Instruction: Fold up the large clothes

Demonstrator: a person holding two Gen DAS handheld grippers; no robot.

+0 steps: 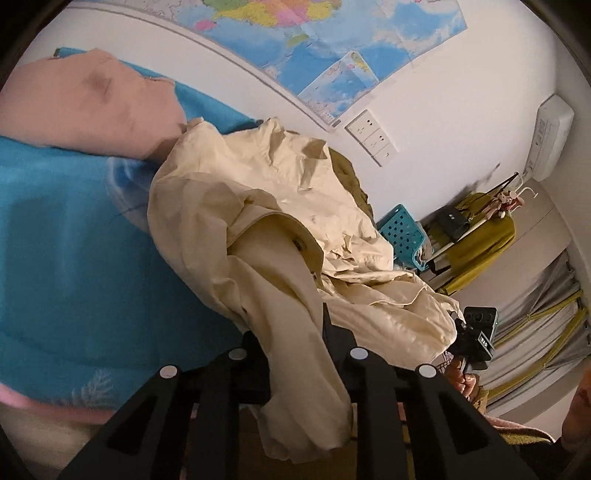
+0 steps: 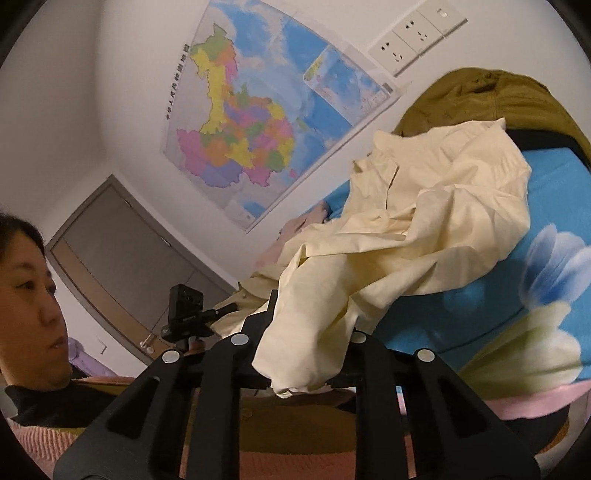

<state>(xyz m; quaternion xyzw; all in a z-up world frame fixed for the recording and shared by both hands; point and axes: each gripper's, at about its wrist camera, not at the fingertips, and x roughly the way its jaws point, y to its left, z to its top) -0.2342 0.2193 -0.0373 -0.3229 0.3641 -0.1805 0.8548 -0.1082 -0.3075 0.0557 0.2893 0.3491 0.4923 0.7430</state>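
Both my left hand-held gripper (image 1: 295, 347) and right hand-held gripper (image 2: 306, 332) clamp the crumpled cream cotton shirt (image 1: 258, 206); thin bunched pinches could slip free.

Wall map (image 2: 255, 136) with Chinese title characters down its left edge

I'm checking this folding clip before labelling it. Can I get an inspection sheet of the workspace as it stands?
Surface: bed under a blue floral blanket.
Job's things: cream coat, crumpled, one end lifted off the blanket.
Clutter: pink pillow; olive garment behind the coat.
Grippers: left gripper and right gripper each shut on coat fabric.
Cables: nothing seen.
Surroundings: wall map, sockets, teal basket, clothes rack.
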